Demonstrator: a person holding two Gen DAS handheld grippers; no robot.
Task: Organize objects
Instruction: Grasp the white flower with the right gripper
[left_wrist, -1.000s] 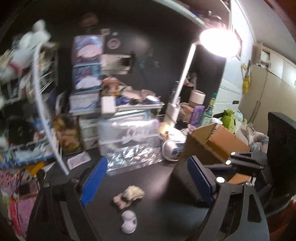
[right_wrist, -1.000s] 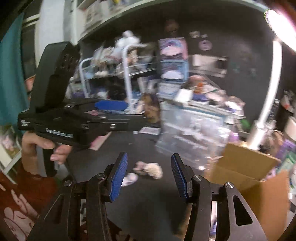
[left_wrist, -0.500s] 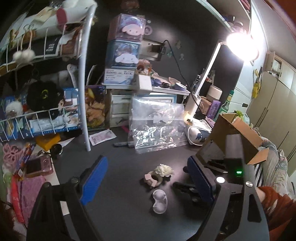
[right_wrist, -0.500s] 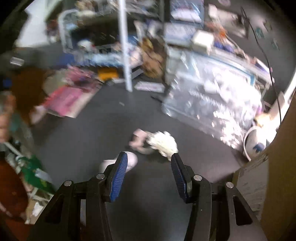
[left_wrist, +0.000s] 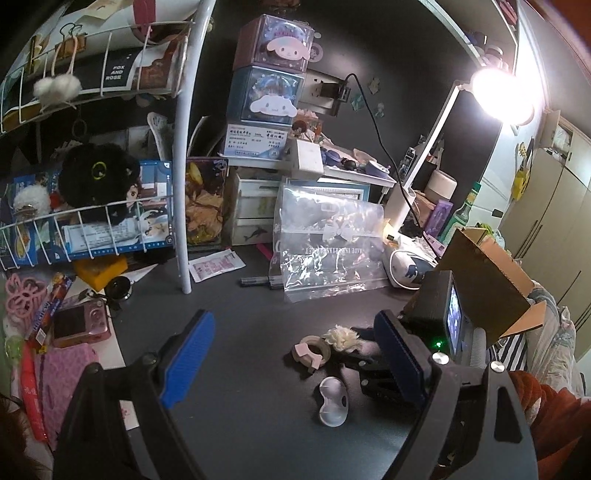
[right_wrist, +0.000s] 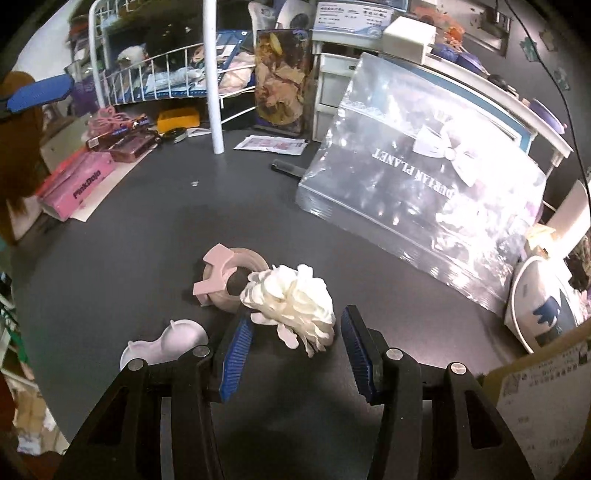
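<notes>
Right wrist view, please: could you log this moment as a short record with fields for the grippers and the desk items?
right gripper: open, low over the desk, blue pads either side of the cream flower
left gripper: open, held back
pink tape ring: flat, touching the flower
white double-cup case: beside the right gripper's left finger
cardboard box: open, at the desk's right
</notes>
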